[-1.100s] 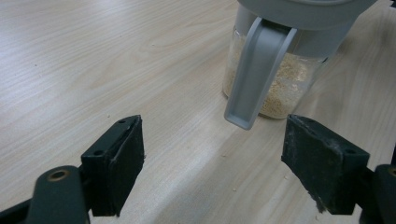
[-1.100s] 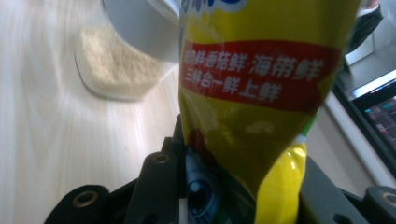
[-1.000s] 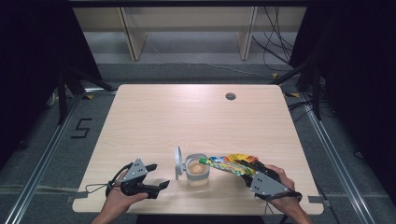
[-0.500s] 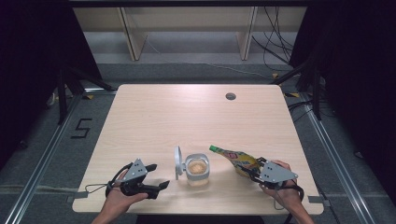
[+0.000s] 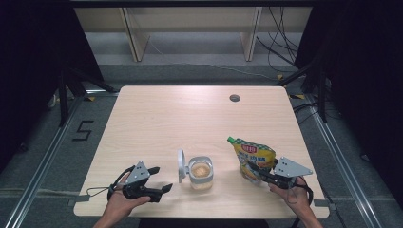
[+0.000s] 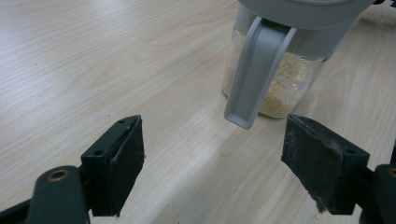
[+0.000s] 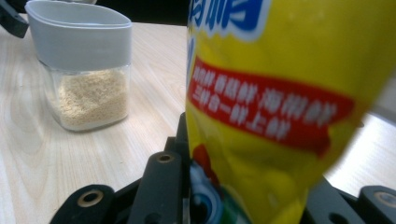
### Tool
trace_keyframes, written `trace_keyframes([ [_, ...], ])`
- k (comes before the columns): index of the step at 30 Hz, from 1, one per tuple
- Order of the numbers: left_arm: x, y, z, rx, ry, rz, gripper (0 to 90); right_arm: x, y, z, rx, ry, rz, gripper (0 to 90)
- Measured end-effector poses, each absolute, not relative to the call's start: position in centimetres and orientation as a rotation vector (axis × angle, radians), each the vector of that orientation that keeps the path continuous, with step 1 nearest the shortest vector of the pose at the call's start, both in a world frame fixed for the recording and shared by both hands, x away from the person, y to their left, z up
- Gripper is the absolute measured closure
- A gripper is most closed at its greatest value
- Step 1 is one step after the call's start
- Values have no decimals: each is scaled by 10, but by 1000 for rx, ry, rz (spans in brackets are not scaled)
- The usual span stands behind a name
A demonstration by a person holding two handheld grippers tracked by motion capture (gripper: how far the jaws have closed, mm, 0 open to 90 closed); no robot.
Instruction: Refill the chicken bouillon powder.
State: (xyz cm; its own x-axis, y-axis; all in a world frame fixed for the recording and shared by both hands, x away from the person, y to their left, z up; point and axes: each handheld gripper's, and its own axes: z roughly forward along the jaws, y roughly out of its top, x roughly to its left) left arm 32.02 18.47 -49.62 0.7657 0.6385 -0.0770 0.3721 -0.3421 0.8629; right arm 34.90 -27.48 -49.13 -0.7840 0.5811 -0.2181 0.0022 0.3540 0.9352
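Seasoning pouch (image 5: pixel 253 156) sits clamped in my right tool (image 5: pixel 260 172), now upright near the worktop's (image 5: pixel 190 114) front right corner instead of tipped over the glass jar (image 5: pixel 201 172). That jar stands just left, lid (image 5: pixel 181 166) swung open, granules inside. Pouring looks finished. My left tool (image 5: pixel 160 179), jaws apart and empty, waits near the front edge.

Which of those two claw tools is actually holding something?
The right gripper, at the right of the high view: its jaws clamp the yellow pouch. The left gripper has open jaws with nothing between them, pointing toward the jar.
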Motion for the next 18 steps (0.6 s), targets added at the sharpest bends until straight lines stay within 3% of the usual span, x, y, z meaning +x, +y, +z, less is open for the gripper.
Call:
trace_keyframes([
  [11,319,185,-495,1963,782,339,204,346,-277,-494,620,2081,1460,677],
  [18,320,186,-496,1963,771,344,204,338,-283,-487,732,2058,1481,564],
])
